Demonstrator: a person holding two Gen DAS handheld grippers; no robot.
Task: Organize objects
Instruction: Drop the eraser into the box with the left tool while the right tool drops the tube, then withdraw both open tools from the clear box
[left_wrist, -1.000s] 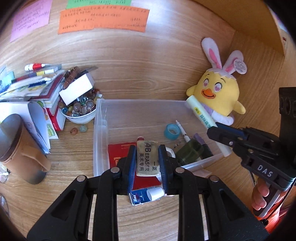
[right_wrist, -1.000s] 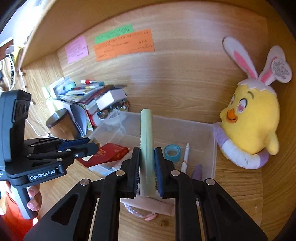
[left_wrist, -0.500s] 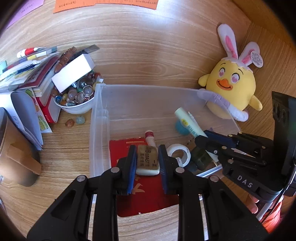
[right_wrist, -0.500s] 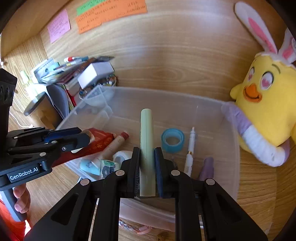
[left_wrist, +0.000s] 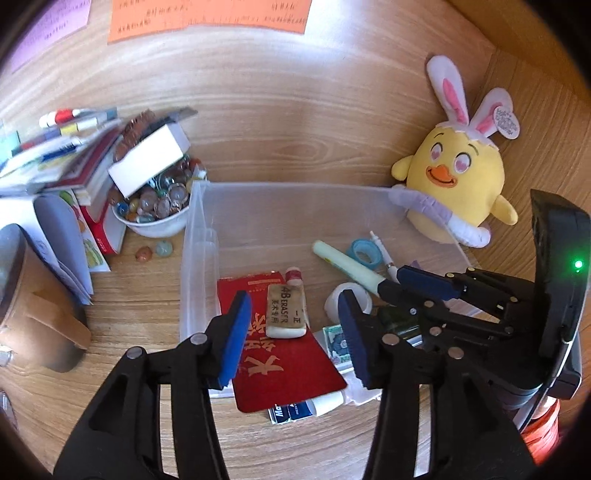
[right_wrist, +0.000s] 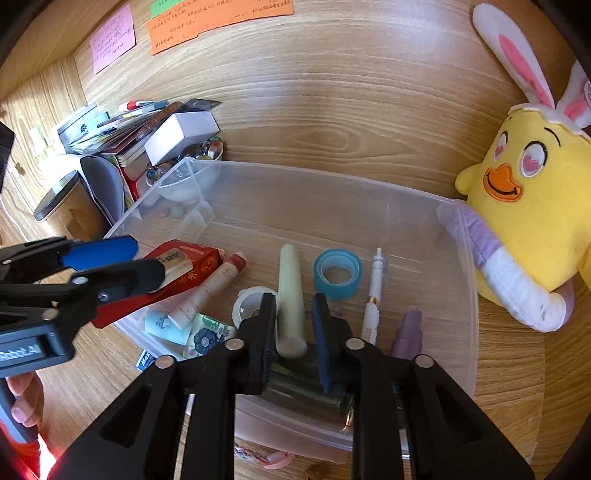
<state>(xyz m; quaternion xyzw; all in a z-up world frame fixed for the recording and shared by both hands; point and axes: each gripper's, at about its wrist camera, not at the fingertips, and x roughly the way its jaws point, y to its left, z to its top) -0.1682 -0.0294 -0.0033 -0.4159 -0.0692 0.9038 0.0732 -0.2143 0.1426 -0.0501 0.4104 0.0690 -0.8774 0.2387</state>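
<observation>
My left gripper (left_wrist: 293, 332) has just been opening; its blue pads stand well apart, clear of the eraser (left_wrist: 286, 310), which lies between them on the red envelope (left_wrist: 284, 354) in the clear bin (left_wrist: 192, 258). My right gripper (right_wrist: 294, 332) has also just been opening slightly. The pale green tube (right_wrist: 290, 299) lies between its pads on the bin floor; a gap shows on the right side, and contact on the left I cannot tell. Just right of that gripper: blue tape roll (right_wrist: 337, 273), white pen (right_wrist: 373, 299). Beyond the bin, on the table (left_wrist: 295, 129): yellow plush chick (left_wrist: 458, 184), bowl of marbles (left_wrist: 155, 214).
</observation>
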